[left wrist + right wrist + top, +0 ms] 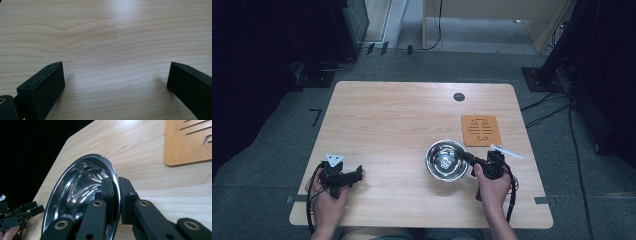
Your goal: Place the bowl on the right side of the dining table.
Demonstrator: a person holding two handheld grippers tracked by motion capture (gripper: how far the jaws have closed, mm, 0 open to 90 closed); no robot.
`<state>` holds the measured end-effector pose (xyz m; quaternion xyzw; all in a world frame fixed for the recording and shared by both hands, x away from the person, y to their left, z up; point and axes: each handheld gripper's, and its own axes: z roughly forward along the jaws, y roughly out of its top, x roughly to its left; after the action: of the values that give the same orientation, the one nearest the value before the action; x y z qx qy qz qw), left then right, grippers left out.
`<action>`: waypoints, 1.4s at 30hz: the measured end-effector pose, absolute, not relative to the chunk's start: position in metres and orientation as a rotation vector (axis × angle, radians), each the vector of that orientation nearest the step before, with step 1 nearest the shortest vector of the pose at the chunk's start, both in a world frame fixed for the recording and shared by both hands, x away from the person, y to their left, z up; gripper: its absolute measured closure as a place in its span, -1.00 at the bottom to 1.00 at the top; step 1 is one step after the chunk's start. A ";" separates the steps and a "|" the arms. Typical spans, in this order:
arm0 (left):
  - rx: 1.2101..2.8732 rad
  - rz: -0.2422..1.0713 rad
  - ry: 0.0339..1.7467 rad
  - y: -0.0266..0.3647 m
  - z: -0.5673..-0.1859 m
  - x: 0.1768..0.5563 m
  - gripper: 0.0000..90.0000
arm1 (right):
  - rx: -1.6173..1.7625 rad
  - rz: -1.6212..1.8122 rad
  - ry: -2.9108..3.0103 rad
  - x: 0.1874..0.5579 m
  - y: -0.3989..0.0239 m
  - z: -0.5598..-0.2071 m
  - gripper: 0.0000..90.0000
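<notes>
A shiny steel bowl (pixel 446 160) sits on the wooden table (pixel 402 125), right of centre. My right gripper (pixel 468 157) is shut on the bowl's right rim. In the right gripper view one jaw is inside the bowl (pixel 80 187) and the other outside, with the rim pinched at my right gripper (pixel 117 195). My left gripper (pixel 358 175) rests low over the table near the front left corner. Its jaws stand wide apart in the left gripper view, and my left gripper (pixel 115 82) has bare wood between them.
An orange-brown wooden trivet (pixel 481 130) with cut slots lies just behind the bowl to the right, and the trivet (pixel 187 141) is also close in the right gripper view. A dark round grommet (pixel 459 96) sits near the table's far edge.
</notes>
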<state>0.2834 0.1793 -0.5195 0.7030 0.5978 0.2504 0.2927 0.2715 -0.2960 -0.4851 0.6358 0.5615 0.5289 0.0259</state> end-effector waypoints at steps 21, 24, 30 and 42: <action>1.873 0.667 1.593 0.179 -0.520 0.283 -0.97 | 2.011 1.632 1.622 0.278 -0.324 -0.483 0.89; 1.873 0.667 1.593 0.179 -0.520 0.283 -0.97 | 2.015 1.634 1.605 0.281 -0.327 -0.481 0.89; 1.872 0.668 1.592 0.179 -0.520 0.283 -0.97 | 2.042 1.653 1.553 0.286 -0.338 -0.479 0.89; 1.872 0.668 1.593 0.179 -0.520 0.283 -0.97 | 2.046 1.636 1.486 0.295 -0.359 -0.476 0.89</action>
<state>0.2833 0.1793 -0.5196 0.7028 0.5978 0.2509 0.2928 0.2954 -0.3588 -0.4760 0.6778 0.4925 0.5421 0.0648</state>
